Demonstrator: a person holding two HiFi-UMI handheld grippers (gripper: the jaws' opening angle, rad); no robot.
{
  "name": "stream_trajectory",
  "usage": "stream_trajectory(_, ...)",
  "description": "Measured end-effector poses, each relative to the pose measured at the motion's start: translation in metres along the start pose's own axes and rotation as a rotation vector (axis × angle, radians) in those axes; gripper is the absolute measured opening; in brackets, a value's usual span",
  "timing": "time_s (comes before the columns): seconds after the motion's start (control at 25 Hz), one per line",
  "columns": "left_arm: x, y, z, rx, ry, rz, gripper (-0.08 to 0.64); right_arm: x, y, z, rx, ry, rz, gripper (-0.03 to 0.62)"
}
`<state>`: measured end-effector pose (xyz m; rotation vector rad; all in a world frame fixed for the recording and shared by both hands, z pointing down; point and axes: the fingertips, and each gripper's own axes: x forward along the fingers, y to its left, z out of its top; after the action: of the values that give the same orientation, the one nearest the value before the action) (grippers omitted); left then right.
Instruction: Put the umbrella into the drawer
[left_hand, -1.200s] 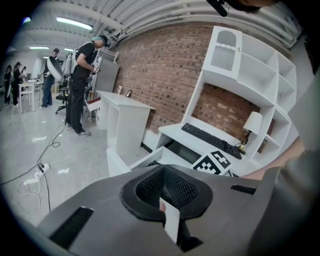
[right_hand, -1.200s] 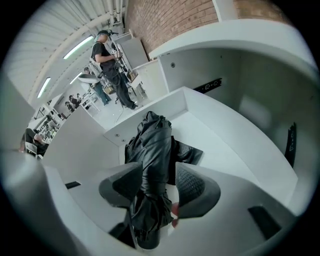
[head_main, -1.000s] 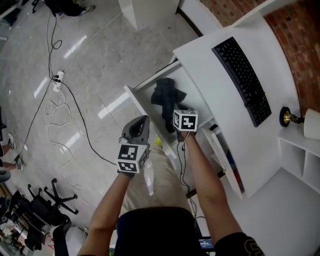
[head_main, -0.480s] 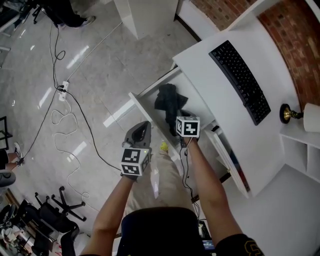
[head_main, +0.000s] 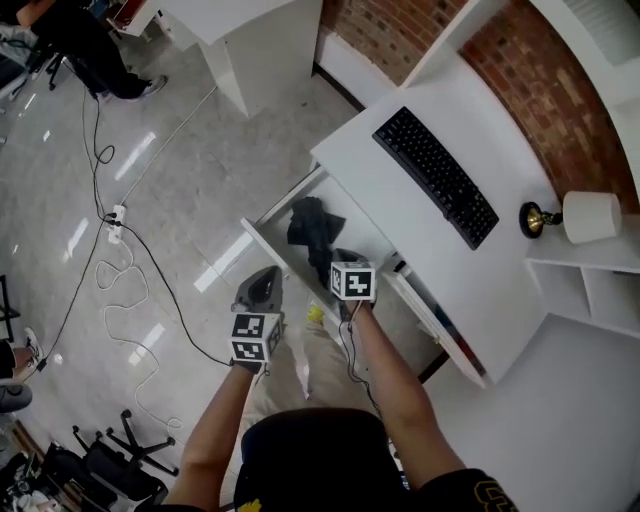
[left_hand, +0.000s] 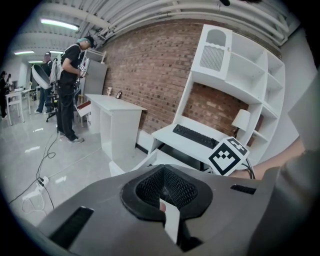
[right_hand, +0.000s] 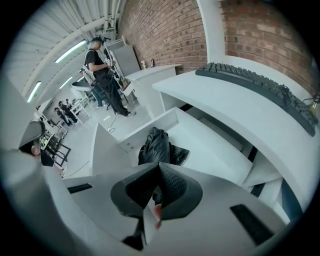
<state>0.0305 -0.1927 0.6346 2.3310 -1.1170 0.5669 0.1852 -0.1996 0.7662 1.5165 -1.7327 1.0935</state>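
Over open drawer, head view: black umbrella (head_main: 312, 230) lies crumpled inside drawer (head_main: 262, 240), below tabletop (head_main: 370, 190) edge. Right gripper (head_main: 338, 260) was low at umbrella a second ago, now lifted clear. Left gripper (head_main: 264, 282) also raised, beside drawer front.
Left gripper view: jaws pressed together, empty; umbrella not in sight.
Right gripper view: jaws pressed together on nothing; umbrella (right_hand: 156, 145) beyond, apart from them.
Judgement: umbrella released, placement done; drawer not yet pushed shut.
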Motion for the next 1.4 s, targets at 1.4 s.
stream_trajectory(1.4,-0.069,-0.052,0.120,0.273,-0.106,-0.169,0.015,-0.204,0.037,0.057,0.120,-0.268,-0.046,0.003)
